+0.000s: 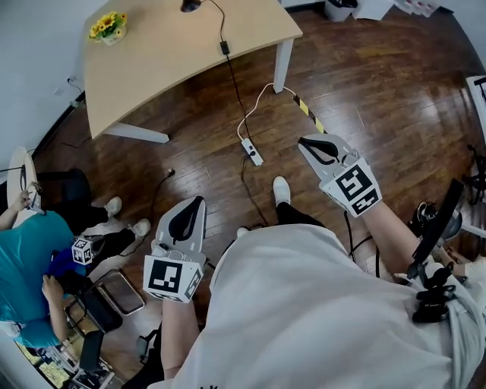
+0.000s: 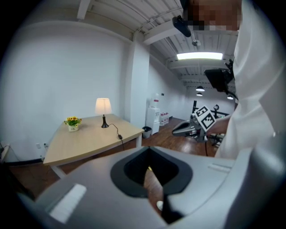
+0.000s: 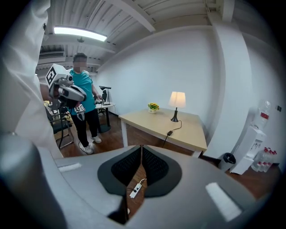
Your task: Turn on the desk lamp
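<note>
Head view: left claw (image 1: 197,205) and right claw (image 1: 307,143) are hanging closed, empty, well apart from the lamp (image 1: 190,5) sitting at the desk's (image 1: 152,68) far edge. Likely risk: feet snagging the trailing cord (image 1: 237,99), tipping the lamp.

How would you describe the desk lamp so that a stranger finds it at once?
Find the light wooden table by the white wall. The lamp stands near its far edge, beside a small pot of yellow flowers. It is the taller one, with a cream shade on a thin dark stem and a black cord leaving its base.
</note>
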`<state>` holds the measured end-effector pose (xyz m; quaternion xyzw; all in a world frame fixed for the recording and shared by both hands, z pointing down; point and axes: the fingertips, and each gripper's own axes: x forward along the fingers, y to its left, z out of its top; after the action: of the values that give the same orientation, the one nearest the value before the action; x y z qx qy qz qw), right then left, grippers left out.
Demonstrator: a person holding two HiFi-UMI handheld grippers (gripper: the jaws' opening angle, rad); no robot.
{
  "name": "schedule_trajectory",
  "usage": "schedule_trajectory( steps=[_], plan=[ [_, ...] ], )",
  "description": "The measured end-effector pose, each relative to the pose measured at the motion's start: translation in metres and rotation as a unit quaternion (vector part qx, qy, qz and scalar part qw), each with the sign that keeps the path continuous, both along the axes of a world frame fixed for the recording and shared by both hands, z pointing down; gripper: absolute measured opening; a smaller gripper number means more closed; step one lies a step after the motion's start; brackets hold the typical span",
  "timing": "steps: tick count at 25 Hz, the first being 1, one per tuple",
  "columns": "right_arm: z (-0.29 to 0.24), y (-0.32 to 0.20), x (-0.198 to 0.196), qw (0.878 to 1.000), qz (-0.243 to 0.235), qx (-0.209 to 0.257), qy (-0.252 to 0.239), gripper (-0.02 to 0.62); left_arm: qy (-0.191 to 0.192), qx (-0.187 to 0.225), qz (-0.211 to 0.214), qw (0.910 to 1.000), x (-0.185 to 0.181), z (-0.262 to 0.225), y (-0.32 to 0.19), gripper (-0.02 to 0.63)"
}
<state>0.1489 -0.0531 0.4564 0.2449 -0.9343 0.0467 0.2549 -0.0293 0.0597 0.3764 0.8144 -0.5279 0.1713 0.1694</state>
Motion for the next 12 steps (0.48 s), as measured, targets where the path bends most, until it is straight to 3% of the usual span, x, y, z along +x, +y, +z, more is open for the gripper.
schedule_trajectory(
  steps=[12],
  plan=[
    [-0.030, 0.159, -0.060, 0.999, 0.031, 0.015, -0.009, 0.005, 0.042, 0.031, 0.050, 0.9974, -0.042, 0.000, 0.144, 0.020]
  ],
)
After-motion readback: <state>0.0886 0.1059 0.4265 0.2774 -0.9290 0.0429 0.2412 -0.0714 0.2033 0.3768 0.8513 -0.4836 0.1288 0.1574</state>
